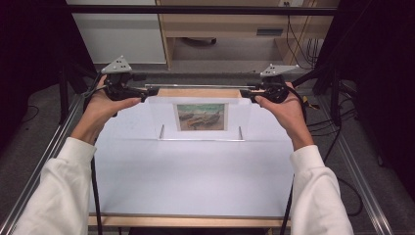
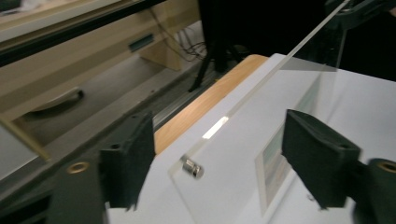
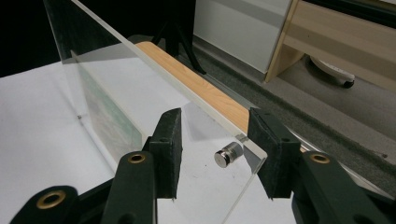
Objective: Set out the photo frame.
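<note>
A clear acrylic picture frame (image 1: 159, 112) stands upright across the far part of the white table (image 1: 195, 176), with a small painting (image 1: 201, 117) at its middle. My left gripper (image 1: 147, 93) is at its top left corner. In the left gripper view its jaws (image 2: 217, 116) stand wide open, with the plate (image 2: 243, 154) and a metal standoff (image 2: 192, 168) between them, untouched. My right gripper (image 1: 247, 93) is at the top right corner. Its jaws (image 3: 215, 112) straddle that corner and its standoff (image 3: 228, 155). A gap shows beside the near pad (image 3: 170, 149), and the plate lies close to the other pad.
Beyond the frame runs the table's wooden far edge (image 1: 195, 92), then grey floor and a pale wooden cabinet (image 1: 230, 24). Metal rails (image 1: 54, 147) flank the table on both sides. Dark curtains and cables stand at the right (image 1: 342, 98).
</note>
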Available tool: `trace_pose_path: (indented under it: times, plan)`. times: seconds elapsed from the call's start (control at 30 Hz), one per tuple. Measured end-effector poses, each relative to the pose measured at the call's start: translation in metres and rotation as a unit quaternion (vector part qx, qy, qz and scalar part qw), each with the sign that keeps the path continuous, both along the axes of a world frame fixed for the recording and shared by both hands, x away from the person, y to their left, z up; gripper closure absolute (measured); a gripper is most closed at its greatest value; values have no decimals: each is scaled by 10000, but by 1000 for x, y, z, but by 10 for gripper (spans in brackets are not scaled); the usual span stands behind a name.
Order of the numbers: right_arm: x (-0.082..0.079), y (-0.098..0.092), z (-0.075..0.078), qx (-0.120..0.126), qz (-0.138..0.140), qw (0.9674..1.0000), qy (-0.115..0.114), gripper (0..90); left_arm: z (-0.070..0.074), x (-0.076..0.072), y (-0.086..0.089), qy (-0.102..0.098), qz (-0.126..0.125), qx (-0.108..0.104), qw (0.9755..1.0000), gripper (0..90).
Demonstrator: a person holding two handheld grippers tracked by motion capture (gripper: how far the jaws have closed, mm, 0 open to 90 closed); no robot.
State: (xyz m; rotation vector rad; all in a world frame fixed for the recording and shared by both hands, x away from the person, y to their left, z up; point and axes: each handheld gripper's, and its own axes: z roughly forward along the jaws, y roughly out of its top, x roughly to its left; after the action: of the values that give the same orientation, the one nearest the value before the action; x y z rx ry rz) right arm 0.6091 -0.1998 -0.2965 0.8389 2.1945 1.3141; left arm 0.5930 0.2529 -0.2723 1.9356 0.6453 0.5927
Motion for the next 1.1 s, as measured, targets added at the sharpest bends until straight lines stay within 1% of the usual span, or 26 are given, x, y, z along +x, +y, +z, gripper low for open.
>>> trace_pose_path:
  times: [0.03, 0.07, 0.13, 0.17, 0.2, 0.27, 0.33, 0.4, 0.47, 0.5, 0.63, 0.73, 0.8, 0.83, 0.87, 0.93, 0.97, 1.0, 1.03, 1.07, 1.1]
  plan:
    - [0, 0, 0, 0, 0, 10000, 0, 560, 0, 0, 0, 0, 0, 0, 10000, 194]
    - [1, 0, 0, 15, -12, 10000, -5, 556, -2, -4, 2, 27, 68, -2, 10000, 194]
    - [2, 1, -1, 26, -41, 10000, -19, 550, -8, -13, 3, 33, 124, -83, 9999, 159]
    - [2, 1, -1, 26, -41, 10000, -19, 550, -11, -18, 4, 44, 180, -67, 9998, 159]
    - [2, 1, -1, 53, -58, 10000, -18, 544, -14, -22, 4, 62, 249, -78, 9996, 128]
    - [2, 2, -1, 50, -91, 9999, -22, 538, -20, -30, 5, 76, 276, -136, 9995, 128]
    - [2, 3, -1, 48, -126, 9999, -16, 532, -26, -36, 4, 55, 328, -46, 9994, 128]
    - [2, 3, -2, 50, -137, 9999, -12, 530, -32, -42, 3, 45, 335, -13, 9994, 128]
    - [3, 3, -2, 57, -138, 9999, -20, 527, -36, -46, 4, 40, 346, -43, 9994, 129]
    - [4, 3, -2, 62, -213, 9998, -10, 523, -39, -49, 5, 24, 404, -111, 9991, 129]
    - [4, 3, -3, 28, -244, 9997, 5, 511, -44, -52, 6, 77, 430, -185, 9989, 129]
    - [6, 3, -4, 33, -252, 9997, 20, 523, -47, -53, 6, 127, 398, -180, 9990, 133]
    - [7, 2, -4, 54, -253, 9997, 33, 522, -49, -53, 7, 121, 450, -167, 9988, 134]
    - [7, 2, -5, 22, -281, 9996, 56, 492, -50, -54, 7, 144, 460, -230, 9986, 134]
    - [7, 2, -5, 22, -281, 9996, 56, 492, -50, -54, 7, 157, 463, -225, 9985, 134]
    - [8, 1, -7, -14, -329, 9994, 72, 463, -53, -55, 7, 162, 492, -230, 9984, 133]
    - [8, 1, -8, -28, -392, 9992, 64, 398, -55, -56, 7, 191, 536, -185, 9982, 130]
    - [8, 1, -8, -28, -392, 9992, 64, 398, -55, -56, 7, 191, 536, -185, 9982, 128]
    - [7, 1, -7, -68, -497, 9987, 68, 344, -56, -57, 7, 180, 561, -127, 9982, 128]
    - [4, 1, -6, -141, -591, 9981, 13, 255, -56, -58, 6, 180, 580, -83, 9981, 120]
    - [4, 1, -6, -141, -591, 9981, 13, 255, -57, -59, 6, 167, 605, -85, 9980, 120]
